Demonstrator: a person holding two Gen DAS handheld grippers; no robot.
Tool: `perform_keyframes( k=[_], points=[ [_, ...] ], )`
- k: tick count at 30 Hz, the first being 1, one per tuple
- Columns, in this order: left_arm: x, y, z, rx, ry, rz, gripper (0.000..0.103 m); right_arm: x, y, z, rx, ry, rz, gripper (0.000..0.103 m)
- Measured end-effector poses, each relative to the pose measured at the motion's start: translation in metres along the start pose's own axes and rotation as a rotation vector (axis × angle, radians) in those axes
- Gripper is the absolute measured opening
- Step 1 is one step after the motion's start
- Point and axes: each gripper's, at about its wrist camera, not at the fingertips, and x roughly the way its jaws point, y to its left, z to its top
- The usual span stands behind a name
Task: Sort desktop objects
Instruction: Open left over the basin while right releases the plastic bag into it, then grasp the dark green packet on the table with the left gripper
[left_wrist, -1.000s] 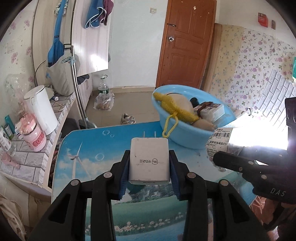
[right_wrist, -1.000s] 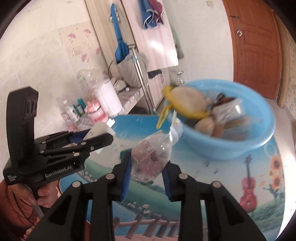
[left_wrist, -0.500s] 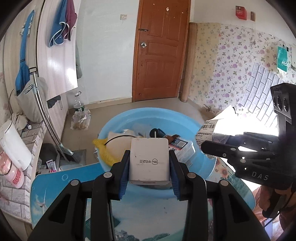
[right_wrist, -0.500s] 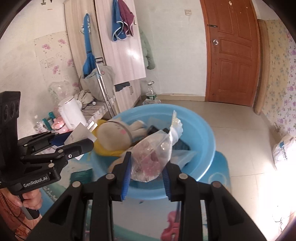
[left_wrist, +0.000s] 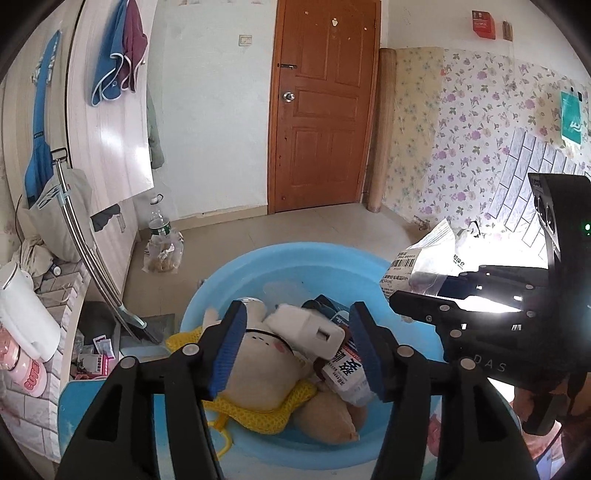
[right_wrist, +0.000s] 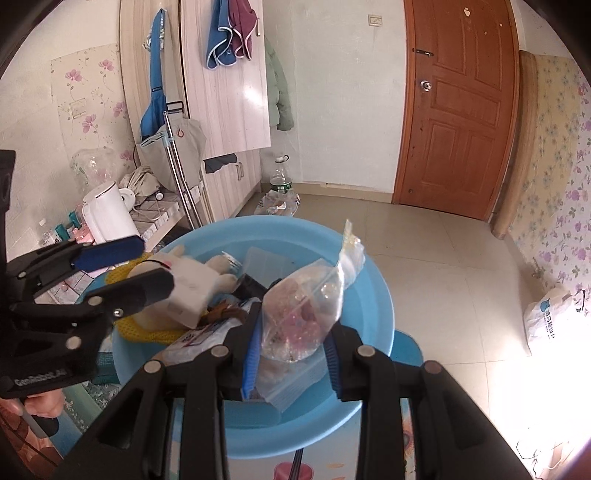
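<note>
White charger (left_wrist: 306, 330) is lying tilted in the blue basin (left_wrist: 236, 273), on top of the beige plush toy (left_wrist: 266, 369) and against a labelled packet (left_wrist: 345, 371). The left gripper (left_wrist: 297, 347) is hovering over the basin with its jaws just having been opening; the charger is sitting between the blue pads (left_wrist: 227, 347) with clear gaps on both sides, so no grip. In the right wrist view the same charger (right_wrist: 192, 291) is showing just past the left gripper's tip (right_wrist: 122, 273), resting on the plush.

The right gripper (right_wrist: 290, 347) is holding a clear zip bag (right_wrist: 303, 314) of pinkish bits over the basin (right_wrist: 373, 291). Its jaws have just been opening slightly, but the bag is sitting upright between the pads and bulging above them, so it is reading as gripped. A second flat zip bag (right_wrist: 291, 380) is lying in the basin below it. A yellow knit piece (left_wrist: 266, 417) is lying under the plush. A hand (right_wrist: 44, 404) is gripping the left tool's handle.
</note>
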Motion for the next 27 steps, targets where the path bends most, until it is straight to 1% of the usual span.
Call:
perform_keyframes(
  k=[2, 4, 6, 9, 12, 14, 17, 19, 21, 22, 25, 27],
  points=[
    [-0.007, 0.007, 0.001, -0.01, -0.012, 0.015, 0.063, -0.001, -0.001, 0.004, 0.006, -0.016, -0.016, 0.032],
    [-0.013, 0.016, 0.0, -0.023, -0.02, 0.032, 0.065, -0.003, -0.002, 0.007, 0.02, -0.03, -0.02, 0.035],
    [-0.021, 0.027, -0.003, -0.033, -0.024, 0.058, 0.066, -0.007, -0.001, 0.01, 0.029, -0.051, -0.015, 0.047],
    [-0.033, 0.045, -0.013, -0.061, -0.022, 0.102, 0.068, -0.013, 0.007, 0.014, 0.007, -0.065, -0.009, 0.049],
    [-0.043, 0.067, -0.03, -0.104, -0.001, 0.146, 0.073, -0.019, 0.016, 0.015, 0.003, -0.074, 0.013, 0.049],
    [-0.046, 0.083, -0.045, -0.138, 0.022, 0.169, 0.077, -0.022, 0.021, 0.011, 0.001, -0.075, 0.029, 0.049],
    [-0.047, 0.104, -0.068, -0.187, 0.075, 0.195, 0.08, -0.028, 0.033, 0.0, -0.005, -0.073, 0.048, 0.049],
    [-0.045, 0.115, -0.086, -0.227, 0.119, 0.206, 0.081, -0.031, 0.04, -0.01, 0.0, -0.07, 0.059, 0.051],
    [-0.042, 0.122, -0.104, -0.264, 0.167, 0.204, 0.081, -0.034, 0.044, -0.018, 0.012, -0.065, 0.065, 0.056],
    [-0.04, 0.122, -0.113, -0.275, 0.187, 0.205, 0.081, -0.034, 0.046, -0.021, 0.016, -0.062, 0.069, 0.057],
    [-0.033, 0.121, -0.132, -0.271, 0.229, 0.198, 0.082, -0.036, 0.049, -0.03, 0.028, -0.048, 0.079, 0.057],
    [-0.026, 0.114, -0.139, -0.228, 0.265, 0.184, 0.082, -0.036, 0.05, -0.036, 0.033, -0.039, 0.079, 0.057]
  ],
)
